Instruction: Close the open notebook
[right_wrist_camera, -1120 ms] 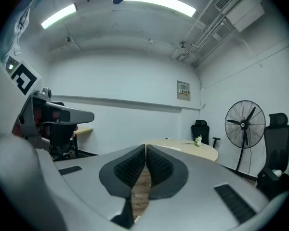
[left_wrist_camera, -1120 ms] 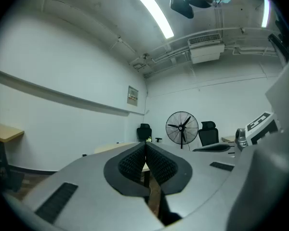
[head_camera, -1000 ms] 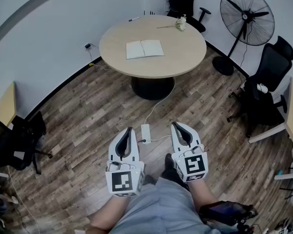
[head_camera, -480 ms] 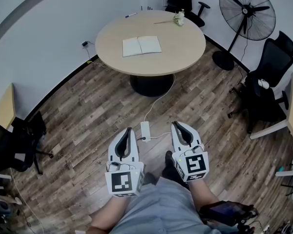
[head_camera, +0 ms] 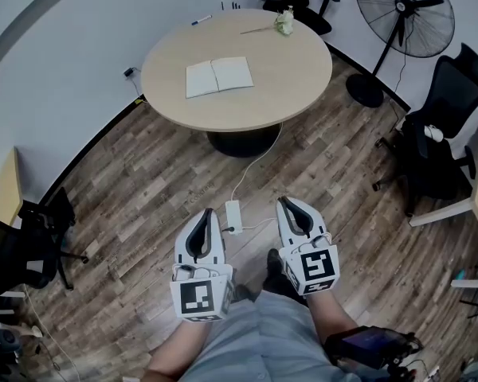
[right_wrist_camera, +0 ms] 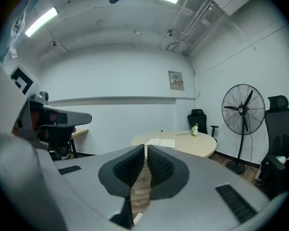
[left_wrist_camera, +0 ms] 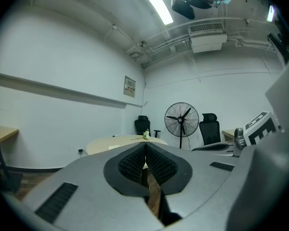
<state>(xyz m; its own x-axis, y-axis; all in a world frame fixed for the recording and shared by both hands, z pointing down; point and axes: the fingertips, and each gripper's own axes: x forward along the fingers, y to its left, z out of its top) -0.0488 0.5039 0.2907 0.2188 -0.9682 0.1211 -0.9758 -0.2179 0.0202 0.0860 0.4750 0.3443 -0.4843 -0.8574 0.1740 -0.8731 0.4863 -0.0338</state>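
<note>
Head view: the open notebook (head_camera: 217, 76) lies flat on the round table (head_camera: 295, 62), well apart from the left gripper (head_camera: 209, 212) and the right gripper (head_camera: 284, 202).
Left gripper view: the jaws are pressed together and hold nothing.
Right gripper view: the jaws are pressed together and hold nothing.

Ahead of the left hand-held gripper (head_camera: 208, 216) and the right hand-held gripper (head_camera: 286, 206), a wood-plank floor (head_camera: 143, 189) runs to a round pale tabletop (head_camera: 287, 70) on a dark pedestal, backed by plain white walls (head_camera: 64, 46). Beyond the right one and off to its right stand a black pedestal fan (head_camera: 404, 14) and a black office chair (head_camera: 438, 126). Well to the left of the left one are a pale desk (head_camera: 6, 189) and another black chair (head_camera: 20, 245), and a strip light (left_wrist_camera: 154, 4) shines on the ceiling above.
</note>
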